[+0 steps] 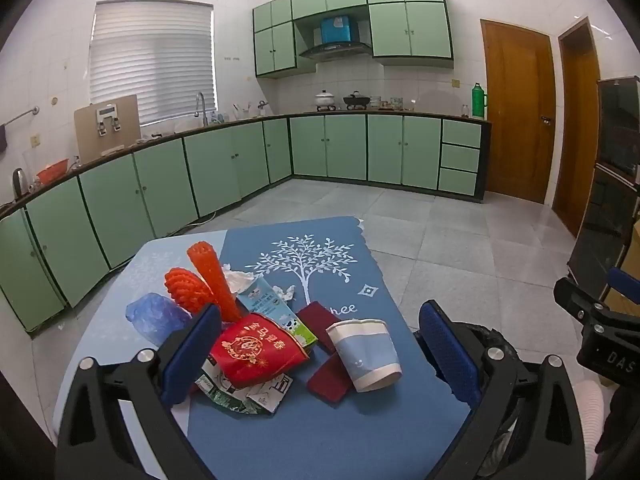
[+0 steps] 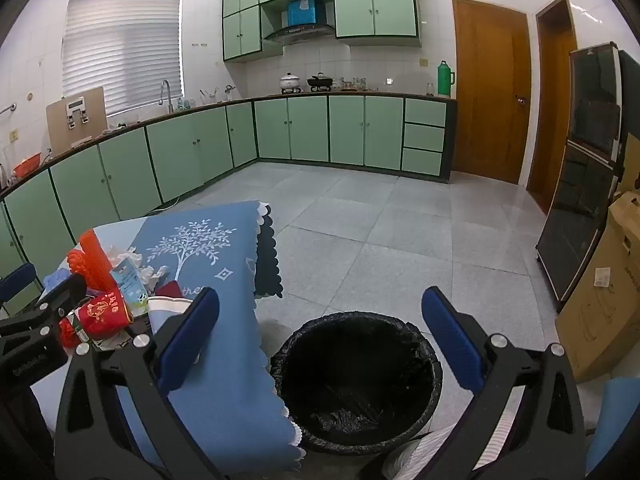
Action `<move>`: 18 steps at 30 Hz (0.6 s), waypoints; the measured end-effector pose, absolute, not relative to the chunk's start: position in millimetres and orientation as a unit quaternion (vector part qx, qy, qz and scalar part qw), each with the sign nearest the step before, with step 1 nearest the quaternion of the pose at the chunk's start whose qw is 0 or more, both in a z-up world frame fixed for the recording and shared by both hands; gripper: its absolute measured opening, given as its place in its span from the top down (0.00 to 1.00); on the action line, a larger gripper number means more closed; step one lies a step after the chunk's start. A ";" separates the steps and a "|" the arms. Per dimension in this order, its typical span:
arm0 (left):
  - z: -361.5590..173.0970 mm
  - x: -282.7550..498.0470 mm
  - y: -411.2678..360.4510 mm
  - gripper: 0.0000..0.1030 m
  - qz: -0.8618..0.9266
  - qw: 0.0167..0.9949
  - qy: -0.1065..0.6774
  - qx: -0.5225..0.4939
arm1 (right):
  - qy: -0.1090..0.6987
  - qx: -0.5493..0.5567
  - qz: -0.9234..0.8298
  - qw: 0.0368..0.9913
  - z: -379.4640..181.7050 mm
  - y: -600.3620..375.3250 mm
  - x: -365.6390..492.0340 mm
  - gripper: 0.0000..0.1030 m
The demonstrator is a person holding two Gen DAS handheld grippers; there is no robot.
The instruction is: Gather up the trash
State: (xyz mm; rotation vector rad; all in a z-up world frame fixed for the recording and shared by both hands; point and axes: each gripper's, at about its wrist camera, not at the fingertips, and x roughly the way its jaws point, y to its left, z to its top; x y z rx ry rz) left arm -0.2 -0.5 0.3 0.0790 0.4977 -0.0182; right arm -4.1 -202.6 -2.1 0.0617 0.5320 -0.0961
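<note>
Room: kitchen with green cabinets (image 1: 344,148), a white-tiled wall, a window blind (image 1: 152,60) and wooden doors (image 1: 518,112) at 2 o'clock.
Counter: a table under a blue cloth (image 1: 320,432) printed with a white tree; it carries the trash pile.
Left view only: the pile seen up close, at 9 to 12 o'clock of the gap between the fingers. A blue-and-white paper cup (image 1: 366,354) lies tilted beside dark red cloth pieces (image 1: 328,380). A red printed packet (image 1: 256,352) sits on a crumpled green-and-white wrapper (image 1: 240,394). A milk carton (image 1: 276,312), two orange foam nets (image 1: 200,284), crumpled tissue (image 1: 238,278) and a blue plastic bag (image 1: 156,316) lie behind.
Right view only: a trash bin (image 2: 356,384) lined with a black bag stands on the floor, just beside the cloth's scalloped edge, at 6 o'clock. A cardboard box (image 2: 604,304) and a dark glass cabinet (image 2: 580,184) stand at 3 o'clock.
Left gripper (image 1: 320,360): fingers spread wide, nothing between the pads, hovering over the pile.
Right gripper (image 2: 320,344): fingers spread wide, empty, above the bin.
Cross view: each gripper shows at the other view's edge.
</note>
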 end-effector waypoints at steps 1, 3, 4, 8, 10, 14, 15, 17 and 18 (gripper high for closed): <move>0.3 -0.2 -0.9 0.06 -0.009 0.968 0.246 0.040 | 0.262 0.032 -0.047 0.964 -2.2 -202.6 -4.0 0.05; 0.4 -0.3 -2.0 0.06 -0.010 0.969 0.245 0.041 | 0.262 0.033 -0.047 0.963 -2.6 -202.5 -3.5 0.05; 0.4 -0.4 -2.7 0.06 -0.010 0.969 0.245 0.041 | 0.262 0.034 -0.048 0.963 -2.6 -202.5 -3.4 0.05; 0.9 0.7 0.0 0.06 -0.008 0.969 0.245 0.036 | 0.262 0.034 -0.048 0.963 -2.3 -206.5 -5.7 0.05; 0.9 1.0 -0.5 0.06 -0.007 0.969 0.245 0.036 | 0.264 0.037 -0.048 0.963 -3.6 -206.7 -5.7 0.05; 1.2 3.1 -1.2 0.06 -0.007 0.969 0.246 0.035 | 0.264 0.037 -0.048 0.963 -2.0 -209.5 -8.2 0.05; 1.3 3.8 -1.4 0.06 -0.007 0.969 0.246 0.035 | 0.264 0.036 -0.049 0.963 -3.1 -206.3 -6.0 0.05; 1.3 5.4 -1.6 0.06 -0.006 0.969 0.246 0.035 | 0.264 0.036 -0.049 0.963 -3.0 -206.8 -6.3 0.05; 0.0 0.2 0.0 0.06 -0.008 0.969 0.244 0.037 | 0.264 0.037 -0.048 0.963 -3.1 -206.6 -5.7 0.05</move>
